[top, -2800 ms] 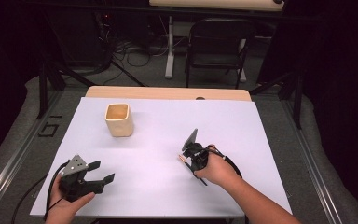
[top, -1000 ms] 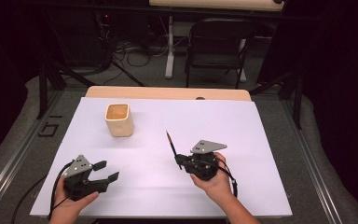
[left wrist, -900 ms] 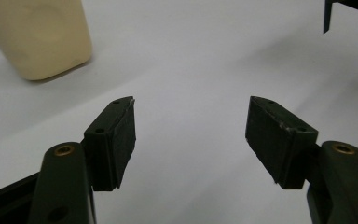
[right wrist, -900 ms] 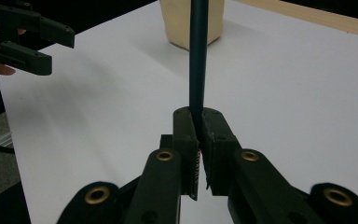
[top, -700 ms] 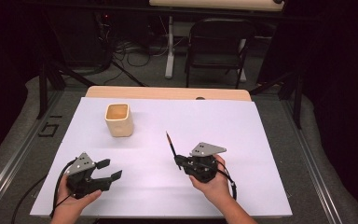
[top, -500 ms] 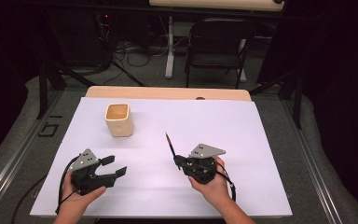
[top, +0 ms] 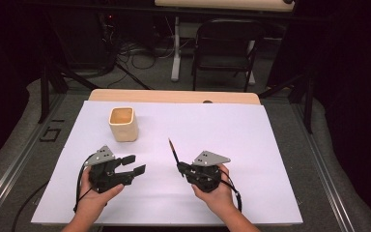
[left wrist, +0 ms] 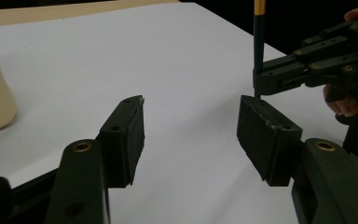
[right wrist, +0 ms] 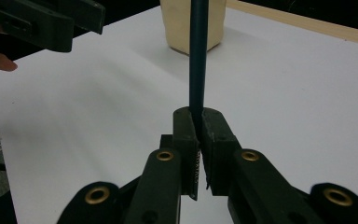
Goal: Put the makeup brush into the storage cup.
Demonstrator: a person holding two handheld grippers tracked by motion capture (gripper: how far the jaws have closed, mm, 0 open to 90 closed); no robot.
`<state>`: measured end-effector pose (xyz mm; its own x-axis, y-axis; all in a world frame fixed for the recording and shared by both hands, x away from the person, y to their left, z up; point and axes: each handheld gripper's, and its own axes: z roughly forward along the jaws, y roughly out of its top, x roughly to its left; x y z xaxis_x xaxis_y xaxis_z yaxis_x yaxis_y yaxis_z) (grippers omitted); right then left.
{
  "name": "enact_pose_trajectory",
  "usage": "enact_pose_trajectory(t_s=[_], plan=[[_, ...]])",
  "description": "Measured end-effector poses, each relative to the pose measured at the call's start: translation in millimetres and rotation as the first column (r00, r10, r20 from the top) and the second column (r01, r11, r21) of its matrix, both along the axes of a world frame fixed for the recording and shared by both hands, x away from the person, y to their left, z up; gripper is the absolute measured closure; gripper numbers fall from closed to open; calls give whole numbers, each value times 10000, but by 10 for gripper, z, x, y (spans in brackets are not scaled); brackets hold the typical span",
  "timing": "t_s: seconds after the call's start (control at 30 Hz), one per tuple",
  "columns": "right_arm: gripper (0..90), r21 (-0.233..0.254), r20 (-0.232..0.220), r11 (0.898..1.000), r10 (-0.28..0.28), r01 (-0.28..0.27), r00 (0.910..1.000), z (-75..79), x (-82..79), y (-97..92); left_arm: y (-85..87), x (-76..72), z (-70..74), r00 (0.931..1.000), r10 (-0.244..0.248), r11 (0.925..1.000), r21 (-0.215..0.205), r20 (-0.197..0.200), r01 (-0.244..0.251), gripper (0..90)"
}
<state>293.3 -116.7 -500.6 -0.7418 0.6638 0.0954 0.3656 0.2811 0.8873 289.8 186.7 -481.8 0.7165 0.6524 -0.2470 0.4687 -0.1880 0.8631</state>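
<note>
A dark pencil (top: 173, 151) with a yellow band near its top stands tilted above the white sheet, and my right gripper (top: 180, 168) is shut on its lower end. In the right gripper view the pads (right wrist: 186, 128) clamp the pencil (right wrist: 197, 60) upright. My left gripper (top: 134, 164) hovers just left of it, open, with nothing between its jaws, which have just been closing. In the left gripper view the pencil (left wrist: 258, 46) and the right gripper (left wrist: 279, 77) lie just beyond my own gripper (left wrist: 193, 119). A cream cup (top: 123, 124) stands farther back on the left.
A white sheet (top: 251, 140) covers the wooden table (top: 174, 96). Beyond the table's far edge are a black folding chair (top: 227, 48), cables on the floor and dark stands. The cup (right wrist: 193, 23) is straight ahead of the right gripper.
My left gripper has moved right and a little up, toward the right gripper, and its jaws have narrowed. The right gripper has kept still with the pencil.
</note>
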Motion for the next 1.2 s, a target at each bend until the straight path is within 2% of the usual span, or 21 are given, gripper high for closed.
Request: enact_pose_trajectory(t_s=[0.13,0.53,0.6,0.83,1.1,1.2], plan=[[850,42,-18,10000,44,-44,10000,-11,-9,25,-50,20,13,10000,-27,9999,-108,3,27,425],[850,85,1,10000,48,-48,10000,-40,-33,103,-156,38,25,9999,96,9961,-873,-72,-102,492],[850,63,-40,10000,57,-57,10000,-45,-34,110,-163,46,28,9997,240,9933,-1129,-87,-248,503],[850,154,-182,9999,26,-24,9998,-59,-25,125,-194,86,5,9991,254,9840,-1757,-341,-310,526],[851,222,-237,9997,-43,48,9997,-75,-18,146,-249,119,-3,9984,211,9765,-2134,-518,-317,550],[850,212,-261,9998,-65,70,9996,-81,-14,152,-283,145,12,9979,193,9703,-2394,-617,-336,556]])
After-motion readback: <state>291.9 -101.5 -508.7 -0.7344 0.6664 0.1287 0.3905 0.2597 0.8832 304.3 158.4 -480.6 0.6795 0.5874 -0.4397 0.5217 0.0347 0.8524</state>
